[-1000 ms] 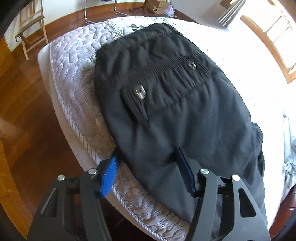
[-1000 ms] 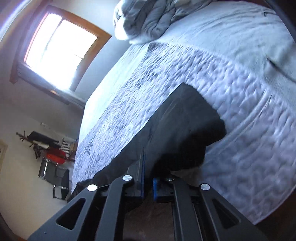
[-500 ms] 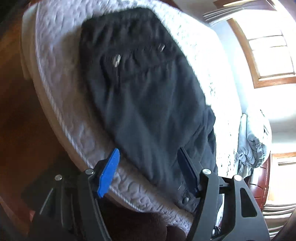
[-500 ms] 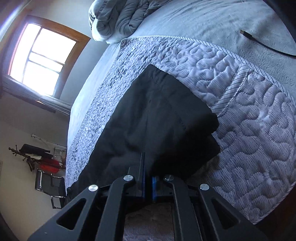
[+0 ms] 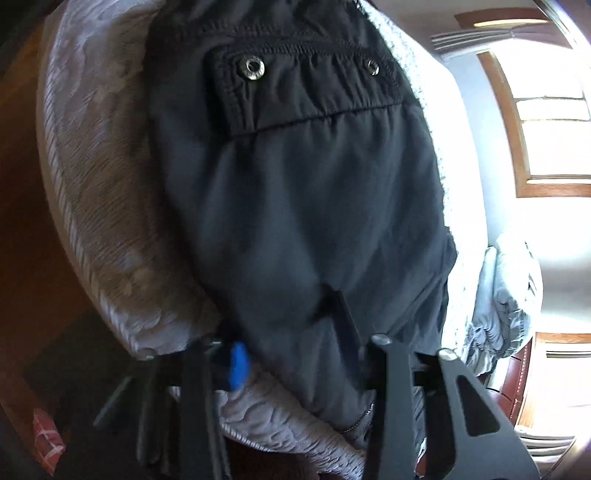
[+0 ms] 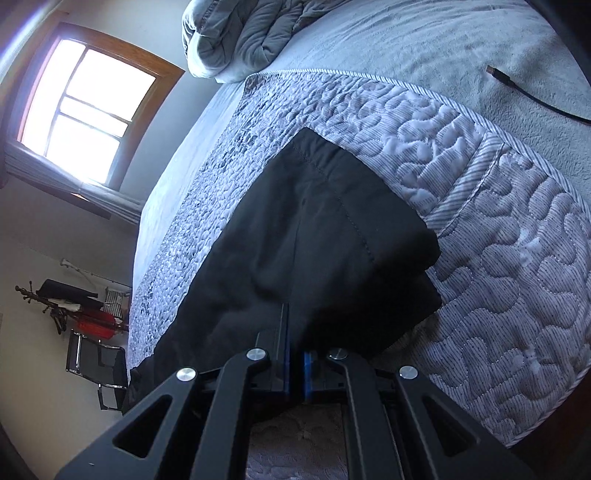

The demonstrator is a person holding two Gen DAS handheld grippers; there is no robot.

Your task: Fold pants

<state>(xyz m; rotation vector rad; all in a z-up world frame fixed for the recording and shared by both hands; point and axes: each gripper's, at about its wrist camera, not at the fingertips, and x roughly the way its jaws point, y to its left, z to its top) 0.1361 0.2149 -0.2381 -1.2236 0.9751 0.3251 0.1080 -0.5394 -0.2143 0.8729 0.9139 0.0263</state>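
Left gripper (image 5: pixel 291 339), wide apart, has advanced onto the pants (image 5: pixel 314 206); right gripper (image 6: pixel 295 347) stays clamped on them.

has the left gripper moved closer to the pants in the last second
Yes. The left gripper has closed in on the pants: the snap button looms larger, and the jaws now straddle the fabric's near edge.

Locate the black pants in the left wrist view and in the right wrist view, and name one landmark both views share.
Left wrist view: the black pants fill the centre, waistband snaps at top, lying on the quilt.
Right wrist view: the pants run from centre to lower left, hem end toward the middle, pinched in the right gripper.
Shared landmark: the crumpled grey blanket.
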